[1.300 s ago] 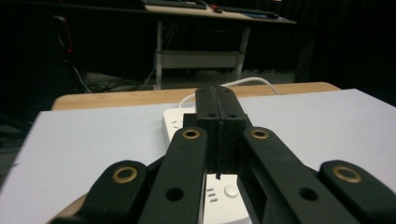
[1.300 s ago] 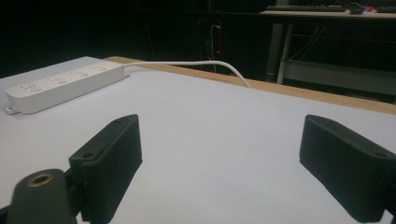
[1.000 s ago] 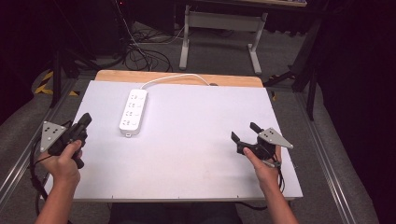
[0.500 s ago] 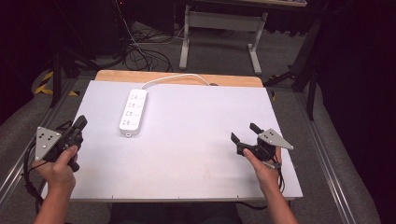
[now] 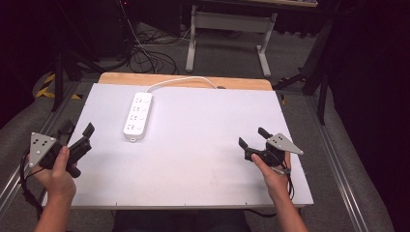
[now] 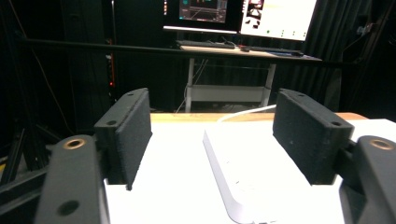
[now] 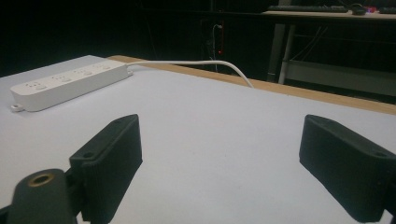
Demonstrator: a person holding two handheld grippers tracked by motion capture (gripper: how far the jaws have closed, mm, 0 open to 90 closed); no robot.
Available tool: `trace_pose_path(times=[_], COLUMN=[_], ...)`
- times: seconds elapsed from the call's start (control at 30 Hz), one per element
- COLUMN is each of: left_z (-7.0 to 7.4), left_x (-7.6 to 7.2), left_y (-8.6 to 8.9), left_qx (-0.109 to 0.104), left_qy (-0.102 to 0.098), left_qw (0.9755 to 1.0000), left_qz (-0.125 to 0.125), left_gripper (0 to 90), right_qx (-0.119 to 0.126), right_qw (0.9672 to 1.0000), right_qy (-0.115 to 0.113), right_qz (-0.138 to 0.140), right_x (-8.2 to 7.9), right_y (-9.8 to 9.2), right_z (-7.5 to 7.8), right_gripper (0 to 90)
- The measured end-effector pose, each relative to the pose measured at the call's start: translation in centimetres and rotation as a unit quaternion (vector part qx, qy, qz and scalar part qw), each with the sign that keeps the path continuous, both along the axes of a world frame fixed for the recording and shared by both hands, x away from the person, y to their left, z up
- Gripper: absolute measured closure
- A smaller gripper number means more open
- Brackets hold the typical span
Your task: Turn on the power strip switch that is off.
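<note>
Dark workshop surroundings frame a white tabletop [image 5: 203, 159], where a white rigid plastic power strip [image 5: 138, 115] lies near the far left corner. It is judged light, stiff and smooth; its long sides should be pinched mid-body. Left gripper [image 5: 77, 136] jaws have just been opening with nothing between them; right gripper [image 5: 254, 137] is spread, empty.

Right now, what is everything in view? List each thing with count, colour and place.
power strip: one, white, far left part of the table, lying flat
cord: one, white, runs from the power strip's far end along the wooden edge
table: one, white top with a wooden far edge
desk with monitors: one, behind the table, dark room
left gripper: one, black, at the table's left edge, jaws just opened, nothing between them
right gripper: one, black, over the table's right side, open, empty
</note>
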State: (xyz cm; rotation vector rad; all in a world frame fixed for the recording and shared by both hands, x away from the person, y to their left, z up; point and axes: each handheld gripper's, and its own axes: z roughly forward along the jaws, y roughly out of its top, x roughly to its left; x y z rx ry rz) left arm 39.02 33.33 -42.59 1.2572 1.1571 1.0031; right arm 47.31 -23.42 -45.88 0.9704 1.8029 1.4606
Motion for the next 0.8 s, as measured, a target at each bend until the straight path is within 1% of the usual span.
trace_pose_path(times=[0.03, 0.13, 0.17, 0.47, 0.5, 0.53, 0.57, 0.6, 0.63, 0.7, 0.8], left_z=[-0.02, -0.11, -0.12, -0.21, -0.23, -0.23, -0.25, -0.29, -0.32, -0.35, -0.40], left_x=[0.01, 0.01, 0.00, 0.10, 0.12, 0.16, 0.19, 0.24, 0.30, 0.40, 0.54], left_y=[0.06, 0.17, 0.18, 0.15, 0.12, 0.17, 0.15, 0.12, 0.06, -0.04, -0.21], left_qx=[-0.002, -0.010, -0.010, -0.011, -0.014, -0.009, -0.009, -0.008, -0.009, -0.006, -0.003], left_qy=[0.000, 0.006, 0.007, 0.007, 0.008, 0.008, 0.010, 0.011, 0.012, 0.015, 0.017], left_qw=[1.0000, 0.9999, 0.9999, 0.9998, 0.9997, 0.9997, 0.9997, 0.9997, 0.9995, 0.9993, 0.9985], left_qz=[0.000, -0.006, -0.008, -0.017, -0.019, -0.020, -0.021, -0.022, -0.026, -0.033, -0.051], left_gripper=[28.0, 15.7, 14.0, 12.7, 12.0, 10.6, 8.4, 5.4, 3.0, 4.1, 4.5], right_qx=[-0.001, 0.001, 0.001, 0.001, 0.002, 0.002, -0.002, -0.001, -0.002, 0.001, 0.001], right_qw=[1.0000, 1.0000, 1.0000, 1.0000, 1.0000, 1.0000, 1.0000, 1.0000, 1.0000, 1.0000, 1.0000], right_qy=[0.000, 0.001, 0.001, 0.001, 0.001, 0.000, -0.001, -0.002, -0.001, 0.000, 0.000], right_qz=[0.000, 0.000, 0.000, 0.000, 0.000, -0.001, -0.001, -0.001, -0.001, -0.001, -0.001], right_x=[0.02, 0.02, 0.03, -0.07, -0.09, -0.10, -0.10, -0.11, -0.12, -0.17, -0.19], right_y=[0.00, 0.08, 0.10, 0.10, 0.09, 0.07, 0.01, 0.01, 0.01, 0.08, 0.07], right_z=[0.00, -0.01, -0.01, 0.02, 0.02, 0.03, 0.03, 0.02, 0.03, 0.04, 0.04], right_gripper=[13.4, 13.4, 13.4, 13.4, 13.4, 13.4, 13.4, 13.4, 13.3, 13.3, 13.3])
